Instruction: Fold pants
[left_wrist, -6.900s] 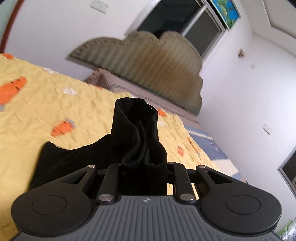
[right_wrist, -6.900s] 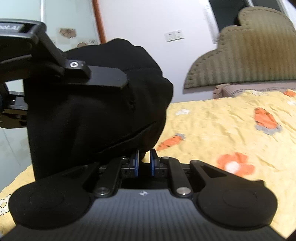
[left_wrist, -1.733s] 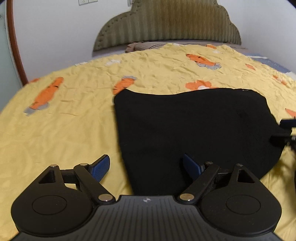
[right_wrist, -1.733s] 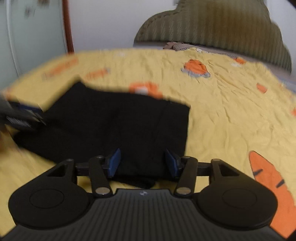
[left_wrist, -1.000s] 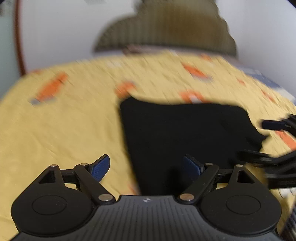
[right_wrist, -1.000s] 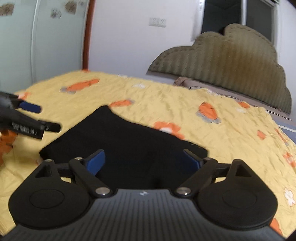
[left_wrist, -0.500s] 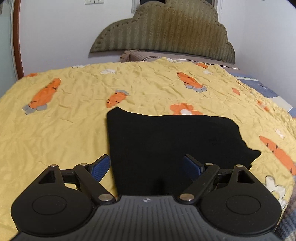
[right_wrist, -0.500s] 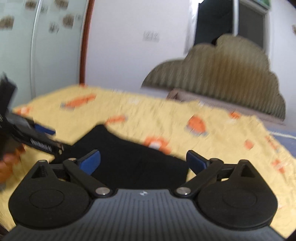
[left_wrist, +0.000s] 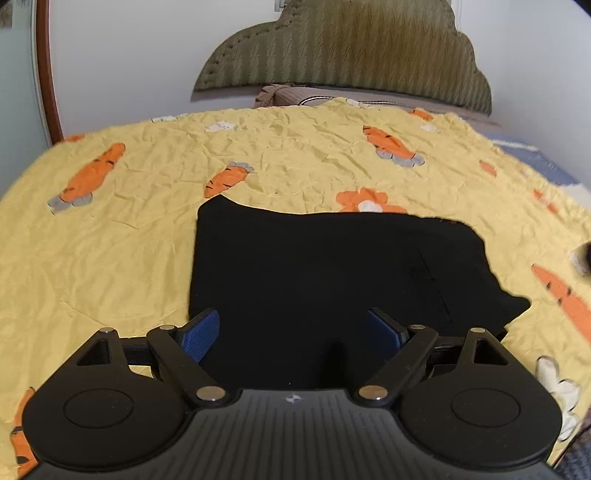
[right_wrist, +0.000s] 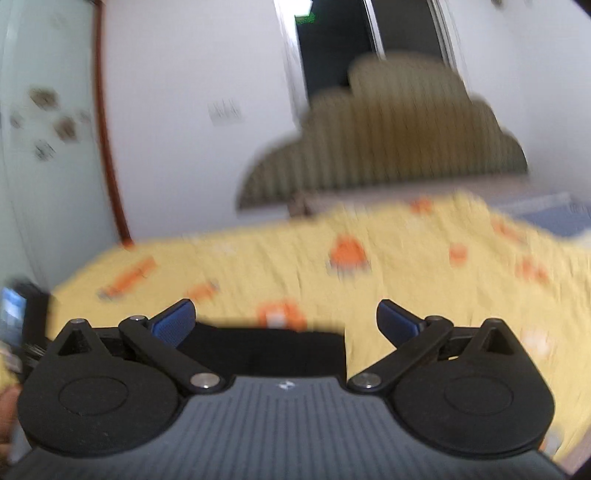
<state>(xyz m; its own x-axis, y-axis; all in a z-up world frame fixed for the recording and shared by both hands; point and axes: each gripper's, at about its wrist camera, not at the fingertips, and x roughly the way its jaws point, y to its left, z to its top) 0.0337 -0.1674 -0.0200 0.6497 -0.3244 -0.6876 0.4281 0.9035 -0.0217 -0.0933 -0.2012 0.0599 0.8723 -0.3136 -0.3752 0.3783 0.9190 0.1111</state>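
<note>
The black pants (left_wrist: 332, 273) lie folded into a flat block on the yellow carrot-print bedspread (left_wrist: 110, 240), just ahead of me. My left gripper (left_wrist: 293, 328) hovers over their near edge, fingers spread wide with nothing pinched. My right gripper (right_wrist: 286, 321) has just been opening and its fingers stand wide apart, empty; only a strip of the pants shows below it in that blurred view. The padded headboard (left_wrist: 351, 48) stands beyond.

Folded pants (left_wrist: 332, 273) flat on the bedspread (left_wrist: 122, 236), headboard (left_wrist: 347, 55) behind, wall switch (right_wrist: 224, 110) to its left.
</note>
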